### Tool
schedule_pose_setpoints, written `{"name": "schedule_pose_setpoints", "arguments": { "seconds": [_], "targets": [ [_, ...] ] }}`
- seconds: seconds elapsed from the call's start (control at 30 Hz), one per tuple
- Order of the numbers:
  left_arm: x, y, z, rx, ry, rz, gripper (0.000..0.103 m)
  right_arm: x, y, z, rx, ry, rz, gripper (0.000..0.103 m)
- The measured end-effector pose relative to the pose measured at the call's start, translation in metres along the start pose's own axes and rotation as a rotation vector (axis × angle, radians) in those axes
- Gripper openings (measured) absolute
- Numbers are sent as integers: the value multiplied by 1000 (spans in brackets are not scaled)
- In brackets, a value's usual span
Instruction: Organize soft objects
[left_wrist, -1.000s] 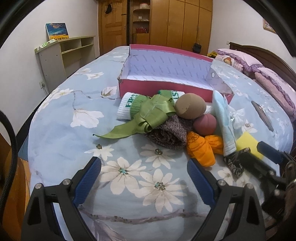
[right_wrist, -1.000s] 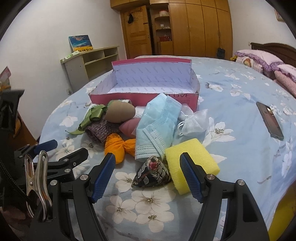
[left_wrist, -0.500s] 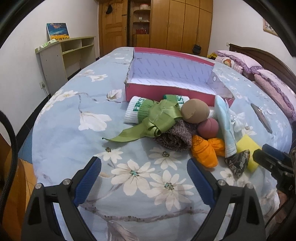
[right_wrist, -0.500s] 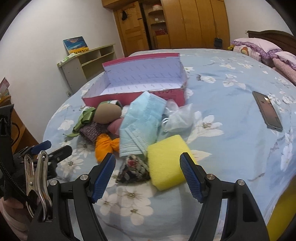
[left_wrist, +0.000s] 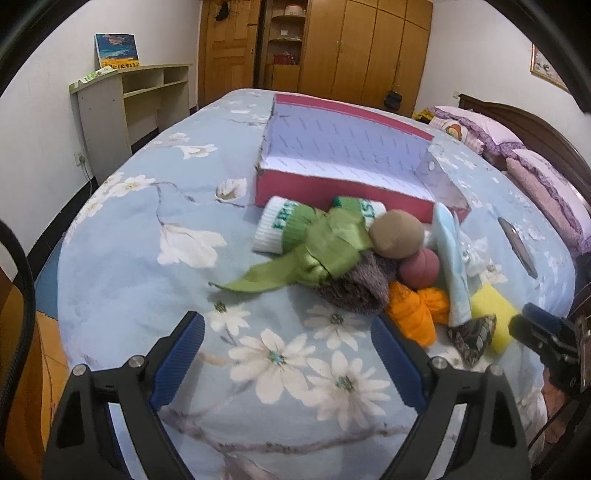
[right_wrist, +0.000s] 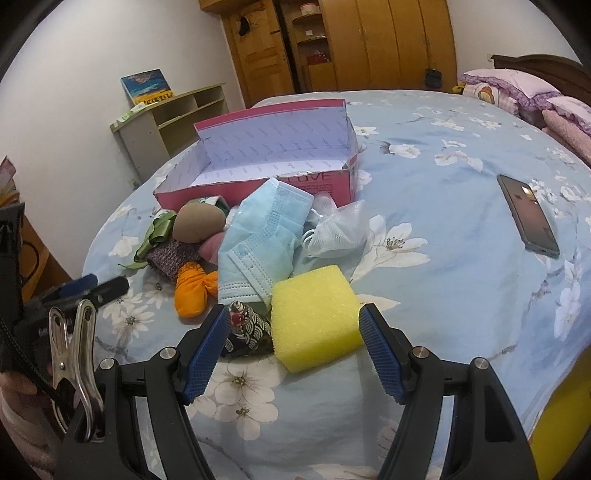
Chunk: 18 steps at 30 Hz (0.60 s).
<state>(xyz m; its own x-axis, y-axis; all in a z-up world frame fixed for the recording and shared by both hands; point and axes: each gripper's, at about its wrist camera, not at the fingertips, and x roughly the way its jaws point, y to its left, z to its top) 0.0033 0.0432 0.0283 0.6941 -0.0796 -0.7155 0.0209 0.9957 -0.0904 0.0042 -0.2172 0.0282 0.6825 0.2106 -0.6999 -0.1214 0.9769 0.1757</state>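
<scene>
- The right gripper (right_wrist: 291, 345) is hanging spread wide, its pads flanking the yellow sponge (right_wrist: 314, 314) lying on the bedsheet (right_wrist: 443, 266); likely the reach-to-grasp step, calling for lowering and closing.
- The sponge's long axis is running across the jaws.
- The left gripper (left_wrist: 288, 354) is idling spread, empty.
- Beyond the pile, the pink box (right_wrist: 258, 177) is sitting empty.

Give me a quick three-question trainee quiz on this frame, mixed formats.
1. True or false: the pink box already holds soft items.
2. Which item sits nearest between the fingers of the right hand-held gripper? A) yellow sponge B) orange cloth C) phone
3. Fill in: the left hand-held gripper is ____ (open/shut).

Key: 1 false, it looks empty; 2 A; 3 open.
</scene>
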Motion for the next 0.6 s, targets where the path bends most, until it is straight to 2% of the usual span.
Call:
{"name": "schedule_pose_setpoints", "arguments": {
  "seconds": [0.1,0.17,0.47,0.6],
  "targets": [
    [0,4,8,-14,-17,50,94,1,3,2,-26,-1,-11,74],
    [1,5,14,-18,-22,54,94,3,4,3,-30,5,-1,74],
    [14,-6,32,-22,-6,-32,93,11,9,7,-43,18,24,74],
    [24,-20,38,15,-2,-42,87,13,9,10,-36,21,35,74]
  ]
}}
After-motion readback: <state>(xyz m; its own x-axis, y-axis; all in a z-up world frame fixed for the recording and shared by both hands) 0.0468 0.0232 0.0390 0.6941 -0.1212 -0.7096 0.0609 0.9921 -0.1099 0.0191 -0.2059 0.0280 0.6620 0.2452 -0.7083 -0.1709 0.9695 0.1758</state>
